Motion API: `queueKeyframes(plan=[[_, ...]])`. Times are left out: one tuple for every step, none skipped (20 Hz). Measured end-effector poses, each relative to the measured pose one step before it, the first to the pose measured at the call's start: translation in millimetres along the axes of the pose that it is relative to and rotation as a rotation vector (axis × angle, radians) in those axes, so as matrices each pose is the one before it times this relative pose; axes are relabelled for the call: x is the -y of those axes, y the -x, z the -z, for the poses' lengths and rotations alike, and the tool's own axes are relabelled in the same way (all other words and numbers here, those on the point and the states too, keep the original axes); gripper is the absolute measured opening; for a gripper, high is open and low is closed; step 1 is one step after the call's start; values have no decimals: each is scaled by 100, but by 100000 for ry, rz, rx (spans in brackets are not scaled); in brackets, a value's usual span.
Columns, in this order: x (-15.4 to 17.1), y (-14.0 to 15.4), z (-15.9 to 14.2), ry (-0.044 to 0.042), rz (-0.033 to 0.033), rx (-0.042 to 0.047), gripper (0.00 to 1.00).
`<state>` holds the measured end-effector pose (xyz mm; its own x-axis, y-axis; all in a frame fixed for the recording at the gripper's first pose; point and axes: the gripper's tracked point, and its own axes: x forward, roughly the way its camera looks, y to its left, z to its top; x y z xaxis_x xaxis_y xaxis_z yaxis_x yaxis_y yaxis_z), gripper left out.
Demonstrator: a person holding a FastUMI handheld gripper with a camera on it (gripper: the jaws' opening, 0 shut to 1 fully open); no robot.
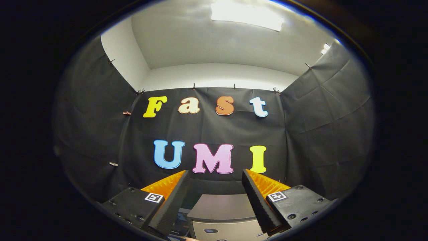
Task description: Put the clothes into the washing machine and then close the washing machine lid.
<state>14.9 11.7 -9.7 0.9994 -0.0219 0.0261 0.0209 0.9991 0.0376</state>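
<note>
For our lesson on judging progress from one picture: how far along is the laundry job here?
Nothing looks done yet. The hand-held gripper is open, its fingers apart and holding nothing, aimed at the booth wall. Below and between the fingers sits the washing machine; its grey top looks flat, but whether the lid is open or shut cannot be told. Left to do: pick up the clothes, load them, close the lid.

gripper open, empty | washing machine closed, between fingers
</note>
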Motion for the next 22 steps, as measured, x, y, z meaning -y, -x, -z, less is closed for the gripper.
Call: queueKeyframes(plan=[[175, -59, 103, 38, 107, -201, 97], [106, -53, 164, -3, 129, -354, 97], [134, -150, 216, -83, 164, -321, 97], [120, -85, 86, -201, 185, -235, 97], [2, -94, 66, -204, 272, -168, 97], [155, -33, 35, -15, 202, -120, 97], [61, 96, -25, 36, 5, -23, 97], [-42, -1, 57, 109, -247, -5, 97], [46, -81, 89, 123, -182, -46, 97], [6, 39, 70, 42, -189, -17, 97], [-6, -118, 12, -59, -188, -50, 97], [56, -51, 2, 115, -36, -79, 97], [140, -67, 149, 271, 186, -87, 97], [179, 49, 42, 352, 315, -67, 97], [140, 110, -60, 301, 347, -74, 97], [204, -28, -65, 273, 377, 64, 97], [97, -66, -72, 260, 348, 168, 97], [71, 9, -76, 247, 311, 148, 97], [65, 119, 41, 149, 38, 168, 97], [26, 30, -5, 99, -67, 96, 97], [23, -45, 34, 152, -79, 34, 97], [-13, 53, -44, 255, -78, 53, 97]])
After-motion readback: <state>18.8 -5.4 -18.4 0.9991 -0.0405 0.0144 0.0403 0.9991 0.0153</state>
